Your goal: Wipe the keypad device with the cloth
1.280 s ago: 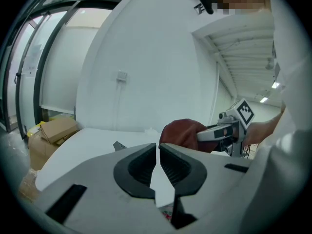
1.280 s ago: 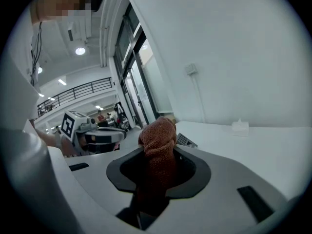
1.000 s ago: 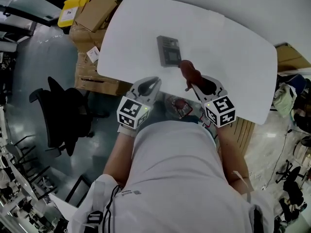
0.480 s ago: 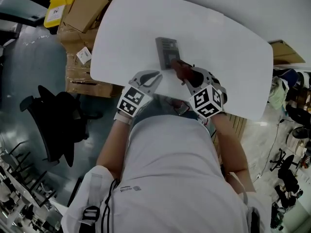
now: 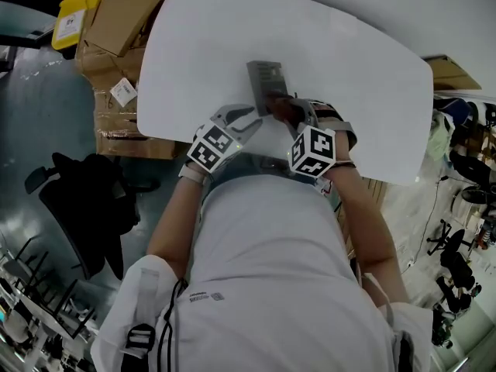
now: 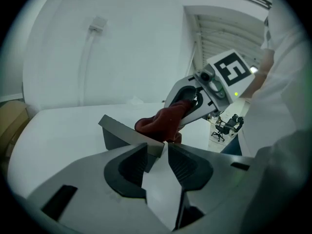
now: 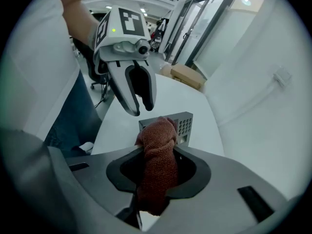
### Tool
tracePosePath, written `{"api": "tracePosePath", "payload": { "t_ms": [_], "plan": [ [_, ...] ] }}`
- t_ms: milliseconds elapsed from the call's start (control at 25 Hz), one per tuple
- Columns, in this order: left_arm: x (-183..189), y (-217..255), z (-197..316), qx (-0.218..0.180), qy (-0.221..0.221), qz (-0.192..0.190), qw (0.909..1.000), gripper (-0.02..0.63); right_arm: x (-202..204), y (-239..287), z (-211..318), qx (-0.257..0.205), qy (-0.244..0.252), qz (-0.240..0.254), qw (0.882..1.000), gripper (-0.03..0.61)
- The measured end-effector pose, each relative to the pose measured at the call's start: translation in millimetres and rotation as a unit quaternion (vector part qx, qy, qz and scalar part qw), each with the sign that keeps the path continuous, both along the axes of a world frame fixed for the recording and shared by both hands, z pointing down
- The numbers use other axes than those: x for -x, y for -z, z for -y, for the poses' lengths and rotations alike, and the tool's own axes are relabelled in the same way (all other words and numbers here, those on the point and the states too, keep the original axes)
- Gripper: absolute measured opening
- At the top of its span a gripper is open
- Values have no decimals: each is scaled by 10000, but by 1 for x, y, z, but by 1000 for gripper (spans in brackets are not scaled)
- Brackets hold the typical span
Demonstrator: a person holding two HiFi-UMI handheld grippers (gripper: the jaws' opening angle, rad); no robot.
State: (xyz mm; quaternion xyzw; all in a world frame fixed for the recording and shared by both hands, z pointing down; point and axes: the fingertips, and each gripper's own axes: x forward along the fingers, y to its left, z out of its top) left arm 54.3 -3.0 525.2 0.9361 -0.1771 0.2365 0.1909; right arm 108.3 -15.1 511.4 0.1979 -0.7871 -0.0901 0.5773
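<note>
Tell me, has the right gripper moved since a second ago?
Yes. The right gripper moved left toward the keypad; its cloth now reaches it.

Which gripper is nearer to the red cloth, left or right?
Right. The right gripper is shut on the cloth, holding it on the keypad device. The left gripper sits at the device's near corner, short of the cloth, jaws opening with nothing gripped between them.

Keypad device (image 7: 185, 125) half hidden behind cloth (image 7: 157, 160), its print too small to read
</note>
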Motion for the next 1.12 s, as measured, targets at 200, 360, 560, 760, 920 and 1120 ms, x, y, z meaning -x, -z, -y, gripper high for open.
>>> {"api": "tracePosePath", "payload": {
  "t_ms": [200, 360, 560, 760, 920, 1120],
  "plan": [
    [-6, 1, 10, 99, -249, -132, 9996, 120, 16, -13, 3, 135, 416, -311, 9986, 110],
    [-11, -3, 9, 108, -517, -86, 9986, 120, 23, -25, 0, 267, 598, -521, 9965, 110],
    [-14, -9, 7, 194, -624, -124, 9978, 119, 23, -33, 0, 498, 569, -655, 9950, 110],
    [-13, -9, 7, 279, -583, -283, 9975, 120, 19, -40, -1, 933, 335, -658, 9929, 110],
    [-14, -8, 7, 275, -568, -305, 9975, 119, 14, -43, 1, 1002, 213, -765, 9918, 110],
    [-12, -9, 7, 287, -535, -374, 9975, 120, 2, -58, 1, 1200, 51, -852, 9891, 110]
  ]
}}
